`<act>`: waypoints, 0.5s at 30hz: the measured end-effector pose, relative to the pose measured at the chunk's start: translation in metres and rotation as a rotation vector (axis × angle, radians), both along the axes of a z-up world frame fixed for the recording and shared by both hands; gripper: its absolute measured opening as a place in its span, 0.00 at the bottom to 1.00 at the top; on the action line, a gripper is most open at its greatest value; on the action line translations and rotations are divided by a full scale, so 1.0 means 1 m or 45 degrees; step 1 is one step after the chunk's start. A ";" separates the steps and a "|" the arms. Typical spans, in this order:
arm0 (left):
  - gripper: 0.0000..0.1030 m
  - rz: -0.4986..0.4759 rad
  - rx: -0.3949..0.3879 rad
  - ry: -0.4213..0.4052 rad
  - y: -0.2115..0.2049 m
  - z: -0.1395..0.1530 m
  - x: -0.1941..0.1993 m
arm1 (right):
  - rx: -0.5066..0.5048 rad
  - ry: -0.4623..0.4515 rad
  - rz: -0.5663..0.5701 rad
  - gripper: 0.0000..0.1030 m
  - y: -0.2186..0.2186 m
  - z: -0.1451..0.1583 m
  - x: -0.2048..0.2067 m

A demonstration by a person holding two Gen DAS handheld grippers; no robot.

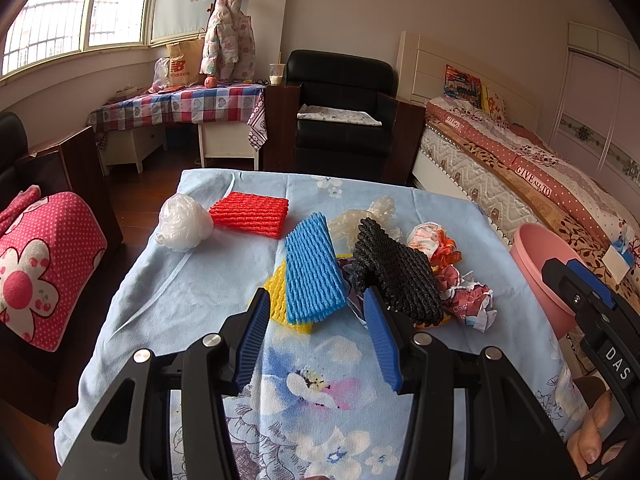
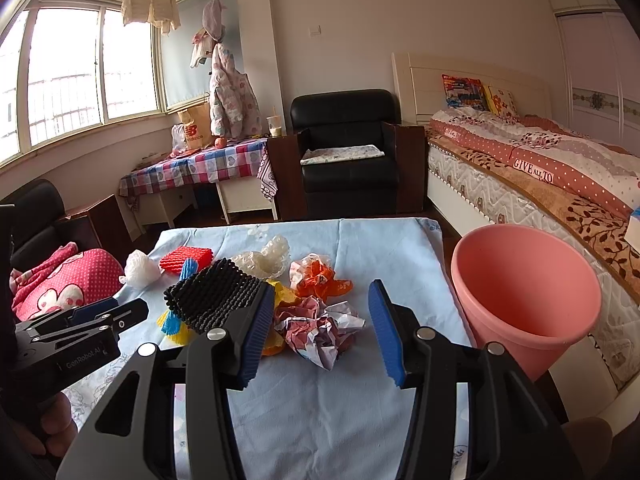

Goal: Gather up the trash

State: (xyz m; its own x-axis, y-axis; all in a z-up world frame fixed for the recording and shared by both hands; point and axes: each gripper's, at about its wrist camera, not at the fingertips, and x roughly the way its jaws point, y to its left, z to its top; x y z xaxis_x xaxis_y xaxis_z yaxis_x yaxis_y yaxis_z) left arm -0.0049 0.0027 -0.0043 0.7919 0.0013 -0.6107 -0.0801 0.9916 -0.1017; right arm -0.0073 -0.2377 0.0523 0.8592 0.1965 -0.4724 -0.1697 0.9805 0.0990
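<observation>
Hovering: both grippers sit over the table (image 1: 168, 300), neither touching any trash.
Left gripper (image 1: 316, 312): jaws spread, nothing between the pads; blue foam net (image 1: 314, 268) lies just ahead of the tips.
Right gripper (image 2: 322, 304): jaws apart, released; crumpled paper (image 2: 320, 330) lies on the cloth in the gap ahead, not pinched.
Foam nets: four counted. One red (image 1: 252, 212) at the far left, one blue, one yellow (image 1: 280, 300) under the blue, one black (image 1: 394, 272) leaning over the pile.
Plastic: one white bag wad (image 1: 182, 222) beside the red net, one clear bubble-wrap lump (image 1: 366, 218) behind the black net.
Wrappers: one orange-and-white crumpled wrapper (image 2: 320, 276) just behind the paper.
Paper: one pink-and-white printed ball, near edge of the pile.
Bin: one pink bucket (image 2: 524, 300), tilted, off the table's right edge against the bed (image 2: 532, 184); I see no trash inside it.
Trash location: all on the blue floral tablecloth, mostly clustered centre-right; white bag and red net set apart to the left.
Hands: fingers (image 1: 592, 440) show on the right gripper's handle.
</observation>
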 end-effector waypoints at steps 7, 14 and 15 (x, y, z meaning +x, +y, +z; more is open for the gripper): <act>0.47 0.000 0.000 0.002 0.000 0.000 0.001 | 0.001 0.001 0.001 0.48 0.000 0.000 0.000; 0.47 -0.001 -0.002 0.004 0.000 0.000 0.000 | 0.001 0.007 0.000 0.48 -0.001 -0.003 -0.001; 0.47 -0.001 -0.004 0.006 0.002 0.000 -0.002 | 0.001 0.009 0.000 0.48 -0.001 -0.004 0.000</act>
